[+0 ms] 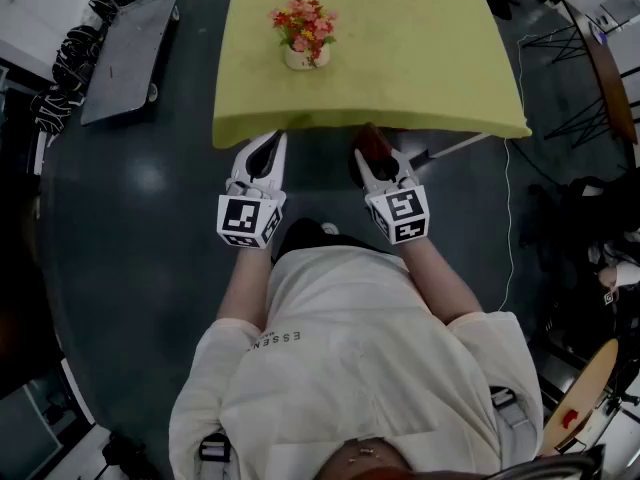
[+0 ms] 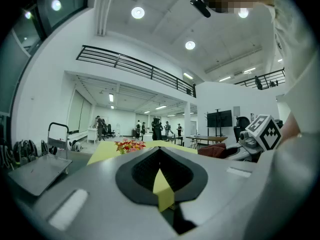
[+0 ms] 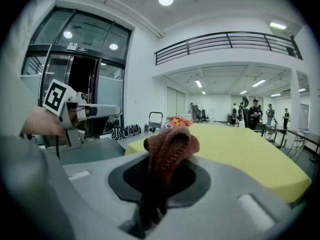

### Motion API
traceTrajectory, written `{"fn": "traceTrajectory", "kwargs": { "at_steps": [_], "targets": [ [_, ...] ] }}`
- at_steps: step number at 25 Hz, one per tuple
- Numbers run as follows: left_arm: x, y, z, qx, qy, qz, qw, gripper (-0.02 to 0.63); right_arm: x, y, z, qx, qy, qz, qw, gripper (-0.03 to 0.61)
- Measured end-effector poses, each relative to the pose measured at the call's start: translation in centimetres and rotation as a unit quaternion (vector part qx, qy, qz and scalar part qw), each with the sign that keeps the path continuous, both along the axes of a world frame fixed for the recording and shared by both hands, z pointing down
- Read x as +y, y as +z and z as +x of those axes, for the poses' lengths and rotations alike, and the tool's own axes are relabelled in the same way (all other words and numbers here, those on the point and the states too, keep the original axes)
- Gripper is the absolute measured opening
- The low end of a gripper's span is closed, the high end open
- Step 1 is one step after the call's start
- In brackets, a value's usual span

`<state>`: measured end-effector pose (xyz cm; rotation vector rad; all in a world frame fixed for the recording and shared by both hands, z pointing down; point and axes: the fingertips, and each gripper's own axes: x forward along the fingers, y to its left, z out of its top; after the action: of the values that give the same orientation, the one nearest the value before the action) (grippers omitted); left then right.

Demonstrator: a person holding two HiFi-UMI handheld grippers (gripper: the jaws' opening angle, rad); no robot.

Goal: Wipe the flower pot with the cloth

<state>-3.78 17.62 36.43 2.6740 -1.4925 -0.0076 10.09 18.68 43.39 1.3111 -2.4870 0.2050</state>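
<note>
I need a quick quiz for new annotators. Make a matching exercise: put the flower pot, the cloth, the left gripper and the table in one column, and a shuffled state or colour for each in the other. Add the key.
1. flower pot
2. cloth
3. left gripper
4. table

A. shut, nothing between its jaws
B. yellow on top
C. clamped in the right gripper
D. stands on the table, no gripper touching it

Pairs: 1-D, 2-C, 3-A, 4-B

The worktop is covered in a yellow-green sheet. One flower pot, filled with red and pink blooms, is set upright left of its middle.
</note>
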Motion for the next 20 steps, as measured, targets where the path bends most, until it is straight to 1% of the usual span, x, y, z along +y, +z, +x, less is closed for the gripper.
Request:
{"fn": "traceTrajectory", "kwargs": {
  "at_steps": [7, 13, 17, 20],
  "targets": [
    [-0.5, 0.4, 0.7, 0.003, -0.005, -0.006, 1.0, 0.011, -0.5, 0.3, 1.0, 0.003, -0.003, -0.003, 1.0, 0.054],
    [-1.2, 0.6, 1.3, 0.002, -0.003, -0.012, 0.9999, 0.012, -1.1, 0.3, 1.7, -0.003, 0.006, -0.006, 1.0, 0.055],
    [-1.6, 1.3, 1.4, 0.002, -0.008, -0.026, 0.9996, 0.011, -1.6, 0.8, 2.4, -0.011, 0.017, -0.013, 1.0, 0.055],
    [-2.0, 1.8, 1.1, 0.001, -0.013, -0.038, 0.9992, 0.011, -2.2, 1.3, 2.7, -0.017, 0.023, -0.026, 0.999, 0.055]
  ]
}}
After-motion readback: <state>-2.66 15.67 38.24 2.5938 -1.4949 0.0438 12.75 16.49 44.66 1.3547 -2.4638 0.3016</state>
